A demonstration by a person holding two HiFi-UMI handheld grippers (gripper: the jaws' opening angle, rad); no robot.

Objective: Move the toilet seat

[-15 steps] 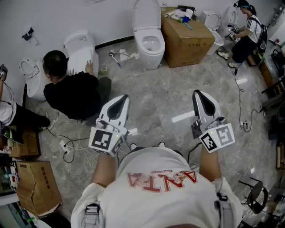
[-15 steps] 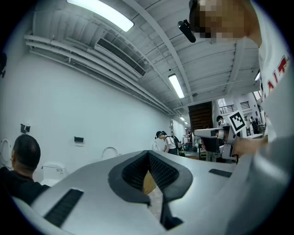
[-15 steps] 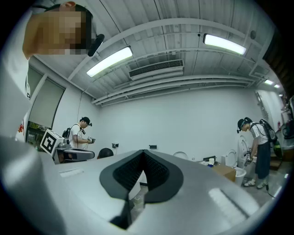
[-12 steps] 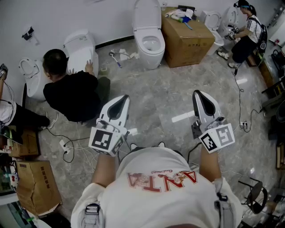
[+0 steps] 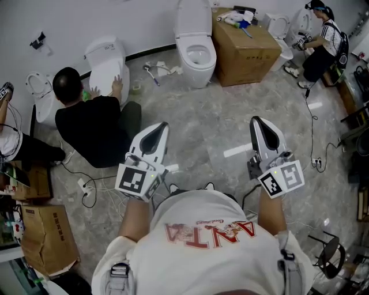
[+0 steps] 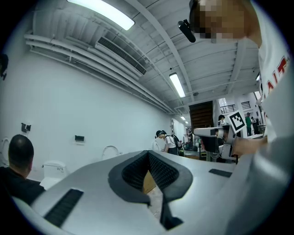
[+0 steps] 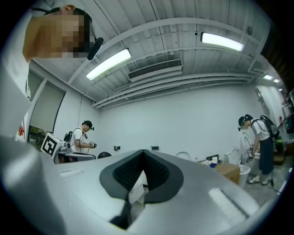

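A white toilet (image 5: 196, 57) stands against the far wall in the head view, its lid (image 5: 192, 17) raised and the seat ring down on the bowl. My left gripper (image 5: 157, 129) and right gripper (image 5: 258, 123) are held side by side in front of my chest, well short of the toilet, both pointing toward it. In the left gripper view the left gripper (image 6: 149, 154) has its jaws together with nothing between the pads. The right gripper (image 7: 143, 153) in its own view is likewise shut and holds nothing.
A person in black (image 5: 92, 127) kneels at another toilet (image 5: 105, 60) to the left. A cardboard box (image 5: 245, 49) stands right of the middle toilet. Another person (image 5: 320, 49) crouches at the far right. Cables (image 5: 86, 190) and a box (image 5: 49, 239) lie at the left.
The head view has shifted slightly, so the toilets sit a little higher and to the right. The kneeling person has leaned to the left. Both grippers keep their places and stay shut.
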